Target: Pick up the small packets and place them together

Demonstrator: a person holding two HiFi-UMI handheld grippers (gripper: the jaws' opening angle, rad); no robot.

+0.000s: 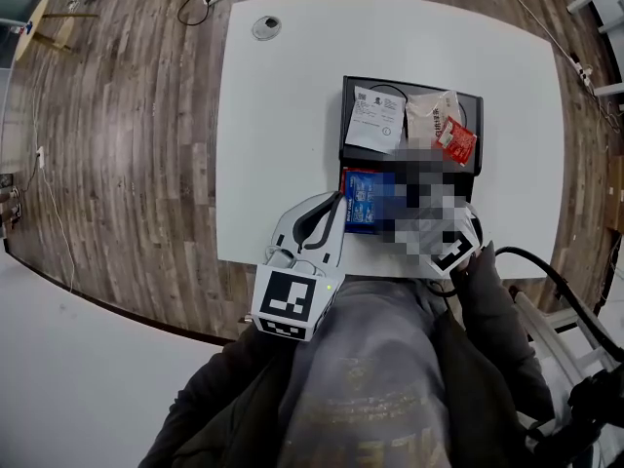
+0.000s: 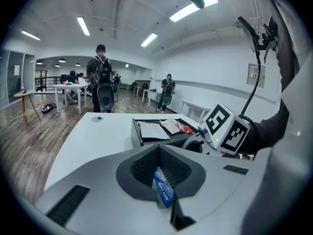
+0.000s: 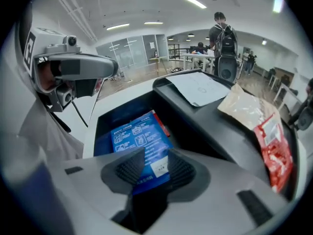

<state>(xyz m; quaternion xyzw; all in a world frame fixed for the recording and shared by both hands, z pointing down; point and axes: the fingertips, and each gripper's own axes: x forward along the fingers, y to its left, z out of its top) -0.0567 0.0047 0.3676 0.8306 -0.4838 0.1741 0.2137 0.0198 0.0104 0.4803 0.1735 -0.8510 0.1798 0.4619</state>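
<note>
White table (image 1: 283, 144) on wood floor (image 1: 127, 115), black tray (image 1: 344, 115) right of centre, black bin (image 3: 112, 116) touching tray's near side, round grey disc (image 1: 266, 27) near far edge

- Head view: mounted on the person's head, facing steeply down. It stands well above the white table (image 1: 283, 96) and takes in its whole top, the black tray (image 1: 343, 115) and the floor around.
- Left gripper view: rides on the left gripper (image 1: 337, 209), low at the table's near edge, facing across the tabletop toward the room beyond. It sits very near its own jaws, and the blue packet (image 2: 164, 190) between them fills the foreground.
- Right gripper view: rides on the right gripper (image 3: 146, 168), tilted sharply down into the tray, close enough that the tray fills most of the frame.
- Shared ground: all three views show the tray with its white sheet (image 1: 373, 120) and red packet (image 1: 456, 142). The head and left gripper views both catch the right gripper's marker cube (image 1: 454, 253).
</note>
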